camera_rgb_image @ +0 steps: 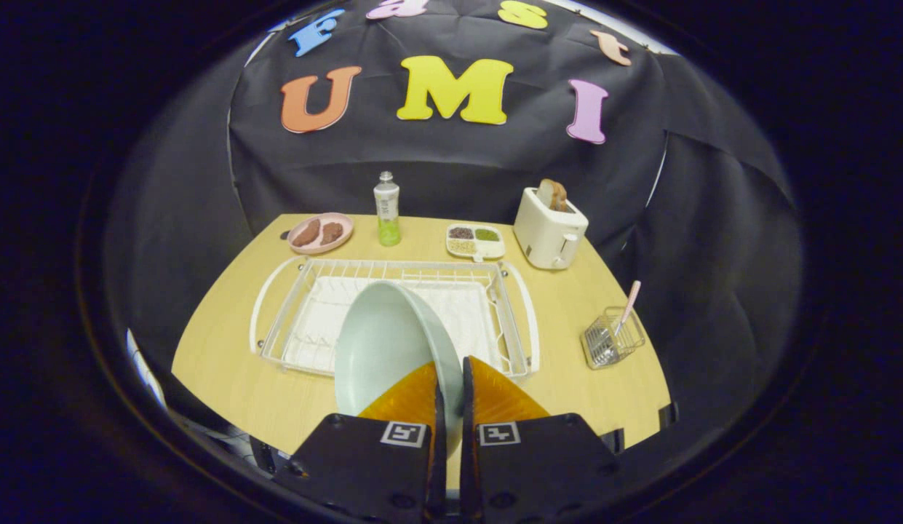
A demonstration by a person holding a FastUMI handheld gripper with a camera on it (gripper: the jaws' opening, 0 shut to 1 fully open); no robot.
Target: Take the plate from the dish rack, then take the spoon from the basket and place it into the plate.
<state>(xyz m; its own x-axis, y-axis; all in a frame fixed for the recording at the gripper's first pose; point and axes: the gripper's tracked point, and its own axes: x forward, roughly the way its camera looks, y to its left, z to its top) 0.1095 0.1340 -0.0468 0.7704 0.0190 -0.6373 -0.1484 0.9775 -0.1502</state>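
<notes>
The hand-held gripper (pixel 451 378) pinches the rim of the pale green plate (pixel 386 349) between both fingers, holding it tilted over the near edge of the white dish rack (pixel 291 306). Beyond and to the right, a pink-handled spoon (pixel 629 300) stands in the wire basket (pixel 611 342) on the counter (pixel 225 364).

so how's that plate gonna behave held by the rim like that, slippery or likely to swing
The plate looks rigid and glazed, so probably slick. The tool is shut on its rim at one edge, with the rest hanging over the dish rack, so it may tend to pivot. It looks ceramic, so likely breakable if it slips.
</notes>
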